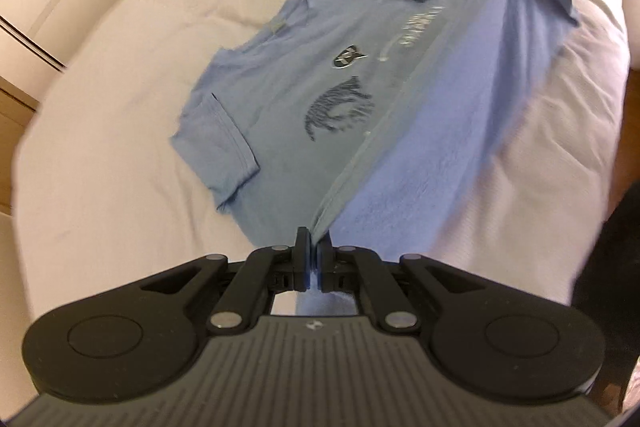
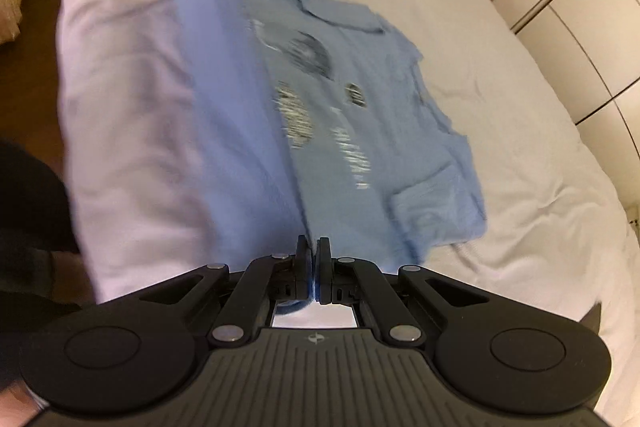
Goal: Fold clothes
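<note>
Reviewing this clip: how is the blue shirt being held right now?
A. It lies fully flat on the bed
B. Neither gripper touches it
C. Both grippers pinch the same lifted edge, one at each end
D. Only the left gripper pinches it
C: the left gripper and the right gripper each have their jaws shut on the blue shirt, its edge raised between them above the bed.

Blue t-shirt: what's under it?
The blue t-shirt lies on the white bedsheet. Both grippers, left and right, lift one edge; anything under the flat part is hidden.
</note>
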Tool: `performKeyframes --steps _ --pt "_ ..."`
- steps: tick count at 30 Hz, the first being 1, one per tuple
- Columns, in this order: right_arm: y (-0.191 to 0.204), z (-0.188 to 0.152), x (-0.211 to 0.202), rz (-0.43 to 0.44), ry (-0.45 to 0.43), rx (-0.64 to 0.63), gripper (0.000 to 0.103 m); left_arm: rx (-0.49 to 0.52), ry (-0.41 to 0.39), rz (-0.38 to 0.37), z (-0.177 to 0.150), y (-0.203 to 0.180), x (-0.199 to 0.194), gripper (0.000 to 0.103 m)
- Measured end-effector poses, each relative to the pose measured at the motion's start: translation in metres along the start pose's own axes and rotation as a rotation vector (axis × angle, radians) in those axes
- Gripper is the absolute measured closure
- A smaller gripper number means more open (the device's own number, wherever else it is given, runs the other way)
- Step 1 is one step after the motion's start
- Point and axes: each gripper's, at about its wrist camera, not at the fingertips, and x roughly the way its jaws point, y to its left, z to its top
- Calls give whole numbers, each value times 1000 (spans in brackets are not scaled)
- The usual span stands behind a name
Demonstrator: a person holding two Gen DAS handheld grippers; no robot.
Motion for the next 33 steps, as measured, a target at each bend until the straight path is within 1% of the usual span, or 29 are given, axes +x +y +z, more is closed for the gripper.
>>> performKeyframes --steps 1,3,6,7,8,9,10,11,12,14,16,18,20,22,24,27,29,30,31,32,33 --pt "-14 6 13 11 21 12 103 -1 3 -27 6 14 16 101" --pt "-35 13 43 32 68 51 103 -2 20 -104 14 38 53 101" --pt "-62 23 88 66 141 116 103 3 34 -174 18 58 92 100" --pt "-67 24 100 78 162 139 103 -1 29 -191 18 62 100 98" --pt "-71 25 111 85 186 156 92 -15 22 -206 16 67 104 96" --pt "-76 25 118 82 210 173 85 -35 14 -219 14 73 107 94" --pt "-79 26 121 75 224 203 73 -63 2 -226 11 79 106 93" --pt "-84 27 120 72 224 249 70 -98 -11 -230 7 86 104 86" --pt "-89 28 116 69 216 297 69 -139 -25 -235 2 93 101 84" --pt "-96 29 103 45 189 389 68 -235 -46 -233 -11 106 91 70" --pt "-98 30 88 24 151 483 68 -333 -51 -220 -25 119 82 69" --pt "-96 31 77 -1 114 560 65 -433 -48 -209 -40 131 75 69" --pt "-92 30 65 -29 83 636 61 -515 -35 -209 -53 132 70 69" --pt "-88 27 56 -48 64 699 61 -546 -26 -206 -57 125 69 68" --pt "-81 23 49 -64 50 761 60 -537 -14 -188 -56 117 74 67" --pt "-79 15 44 -67 40 855 59 -547 0 -157 -53 116 88 64" --pt "-83 10 44 -51 42 909 57 -569 10 -154 -52 119 99 64" --pt "-84 7 45 -42 42 925 57 -577 15 -158 -52 120 104 65" --pt "-85 4 46 -34 40 933 56 -580 20 -165 -51 120 108 68" --pt "-86 2 48 -24 39 937 55 -572 23 -170 -49 119 110 70" --pt "-86 0 50 -15 43 930 54 -560 27 -173 -47 117 112 70"
